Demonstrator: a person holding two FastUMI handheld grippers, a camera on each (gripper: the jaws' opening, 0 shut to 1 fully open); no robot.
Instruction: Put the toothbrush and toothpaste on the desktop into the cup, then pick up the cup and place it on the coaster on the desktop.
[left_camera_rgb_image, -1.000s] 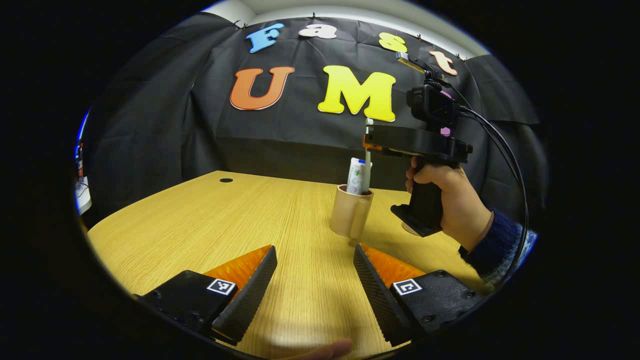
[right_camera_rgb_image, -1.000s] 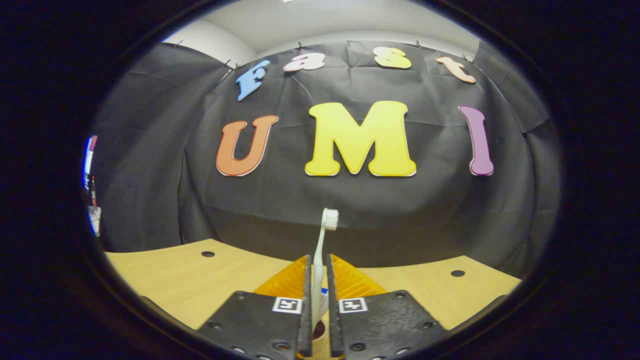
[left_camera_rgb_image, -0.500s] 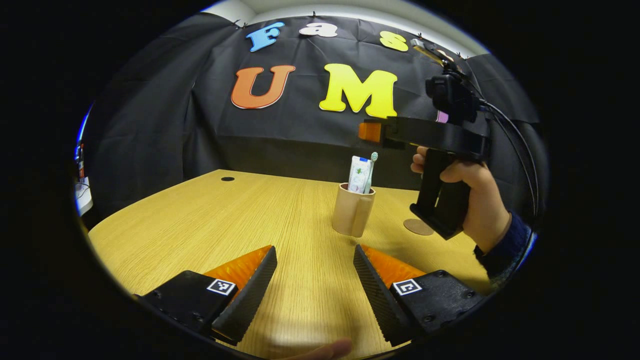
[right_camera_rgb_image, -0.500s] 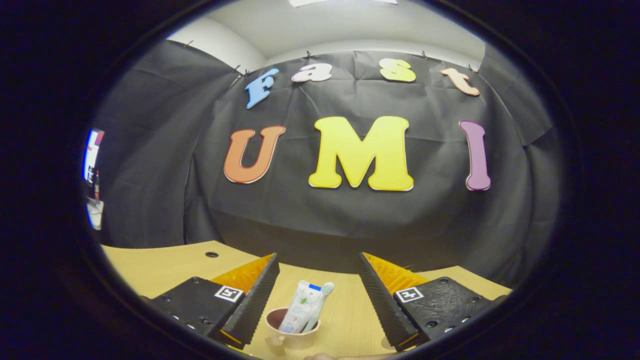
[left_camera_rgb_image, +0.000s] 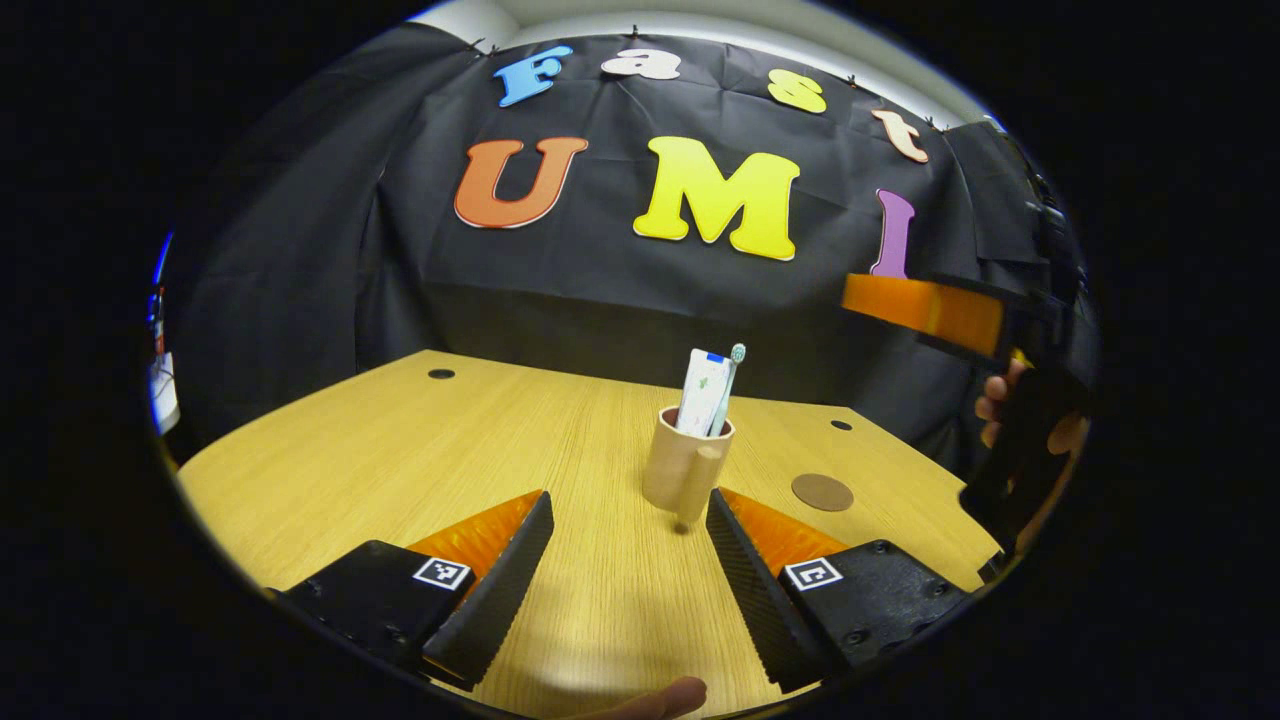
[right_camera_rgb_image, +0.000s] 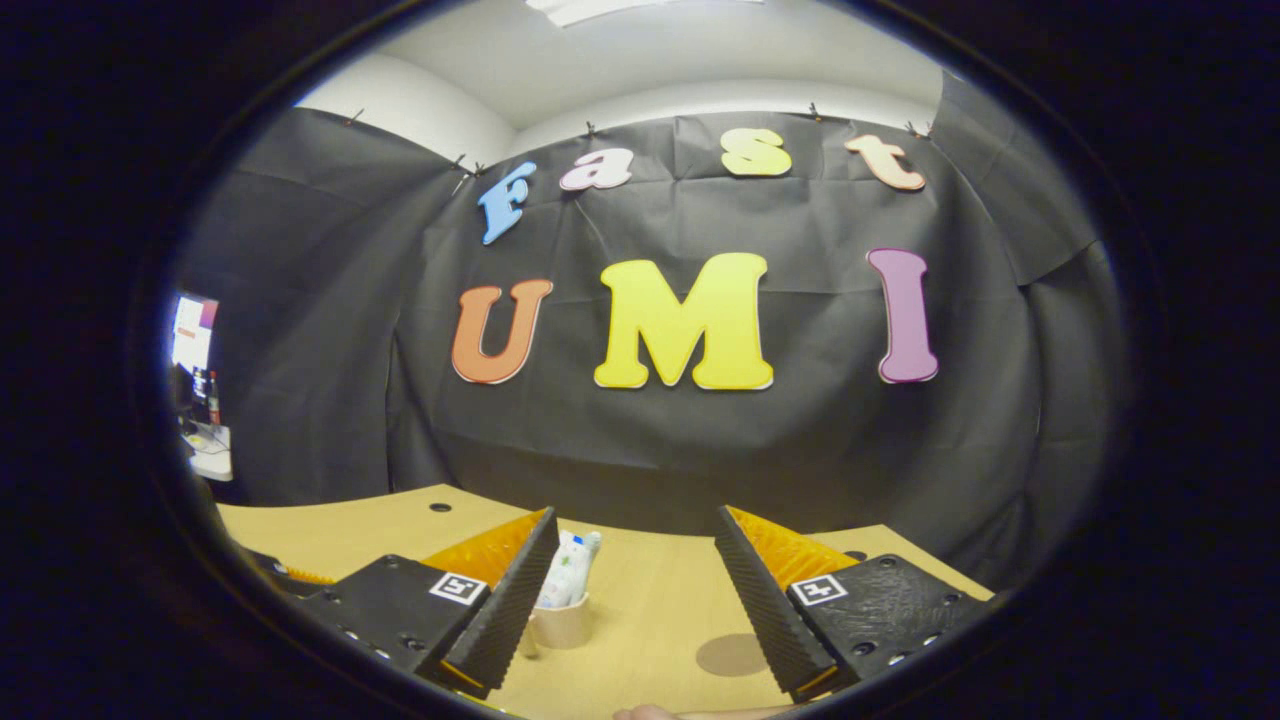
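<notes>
Light wood-grain desk, with two small round holes near the far edge. Beige handled cup upright near the middle. Flat round brown coaster lying bare just beside the cup, apart from it.

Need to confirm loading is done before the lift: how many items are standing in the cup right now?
2: the toothpaste and, just right of it, the toothbrush, both upright in the cup. Anything smaller inside would be hidden.
</notes>
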